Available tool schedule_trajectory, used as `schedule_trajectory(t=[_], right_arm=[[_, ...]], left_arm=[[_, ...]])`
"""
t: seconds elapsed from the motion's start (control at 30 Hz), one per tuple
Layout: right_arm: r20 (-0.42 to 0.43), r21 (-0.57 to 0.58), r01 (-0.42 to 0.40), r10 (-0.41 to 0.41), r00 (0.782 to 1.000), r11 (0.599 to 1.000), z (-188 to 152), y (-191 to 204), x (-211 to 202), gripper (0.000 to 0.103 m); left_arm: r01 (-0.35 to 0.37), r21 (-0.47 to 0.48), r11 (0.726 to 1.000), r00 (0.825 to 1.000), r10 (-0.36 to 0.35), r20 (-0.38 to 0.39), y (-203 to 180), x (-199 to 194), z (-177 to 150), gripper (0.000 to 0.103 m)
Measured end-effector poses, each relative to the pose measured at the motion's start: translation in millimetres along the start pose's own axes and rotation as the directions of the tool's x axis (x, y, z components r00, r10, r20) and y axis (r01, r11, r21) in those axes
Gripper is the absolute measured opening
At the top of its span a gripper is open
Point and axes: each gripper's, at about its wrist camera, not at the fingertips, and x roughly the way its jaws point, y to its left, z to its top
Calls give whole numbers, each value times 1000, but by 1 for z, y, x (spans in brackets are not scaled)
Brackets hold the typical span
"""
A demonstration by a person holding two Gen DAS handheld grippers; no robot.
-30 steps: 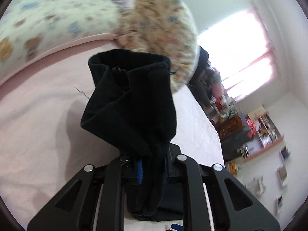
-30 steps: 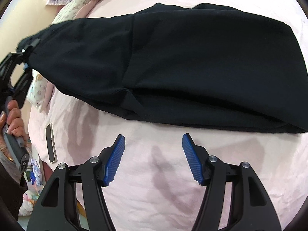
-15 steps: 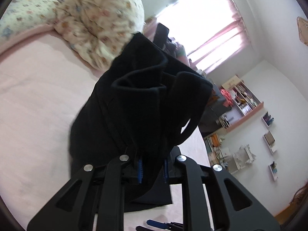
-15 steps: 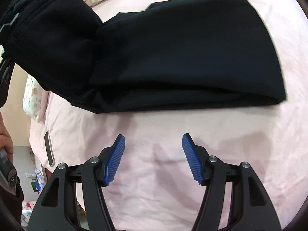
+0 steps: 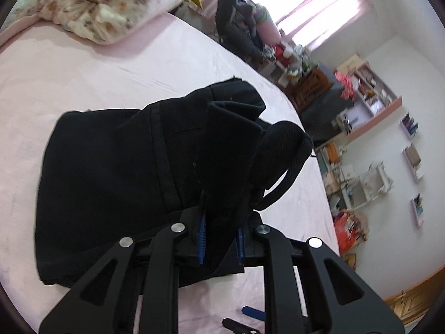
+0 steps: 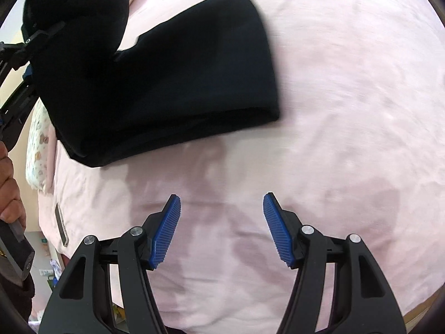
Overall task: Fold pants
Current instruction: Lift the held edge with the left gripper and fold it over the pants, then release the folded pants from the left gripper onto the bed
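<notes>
Left wrist view: the left tongs [image 5: 221,239] are clamped on a bunched end of the black pants [image 5: 116,183], the cloth pinched between the blue pads and rising in front of the lens. A curled band of fabric, probably the waistband or a hem, loops out on the right side of the grip. The rest of the garment lies doubled on the pink bed [image 5: 83,83], its long axis running away from the tongs toward the bed's left edge as this view shows it. A floral quilt [image 5: 111,5] is heaped at the far edge.

Right wrist view: the right tongs [image 6: 222,228] stand apart and hold nothing, over bare pink sheet. The pants [image 6: 180,83] lie up and left of them, well apart, with the folded bundle's long axis slanting from the raised end at upper left to a rounded fold at centre right. At the left edge of the view, a hand [image 6: 8,189] grips the handle of the left tongs, which carry the raised end.

The left tongs are therefore the nearer; the coming move likely turns on laying the carried end down over the bundle.

A flat object like a phone [image 6: 61,228] lies at the bed's left edge. No brand, label or writing is legible.
</notes>
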Motion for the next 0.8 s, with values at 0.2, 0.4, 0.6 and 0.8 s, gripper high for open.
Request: schedule_trajectory(t=[0.2, 0.4, 0.6, 0.8], right_arm=[[7, 51, 14, -14, 1000, 999, -2, -30, -7, 64], [24, 79, 21, -23, 999, 997, -5, -49, -18, 64], [31, 122, 31, -35, 999, 992, -7, -70, -24, 64], [43, 130, 43, -49, 998, 991, -8, -79, -30, 64]], left_arm=[[-20, 85, 996, 996, 27, -83, -35, 37, -21, 16], [-156, 142, 978, 965, 181, -187, -38, 82, -47, 18], [-313, 296, 902, 901, 380, -207, -56, 101, -68, 24], [-345, 351, 871, 886, 426, -185, -70, 92, -78, 44]])
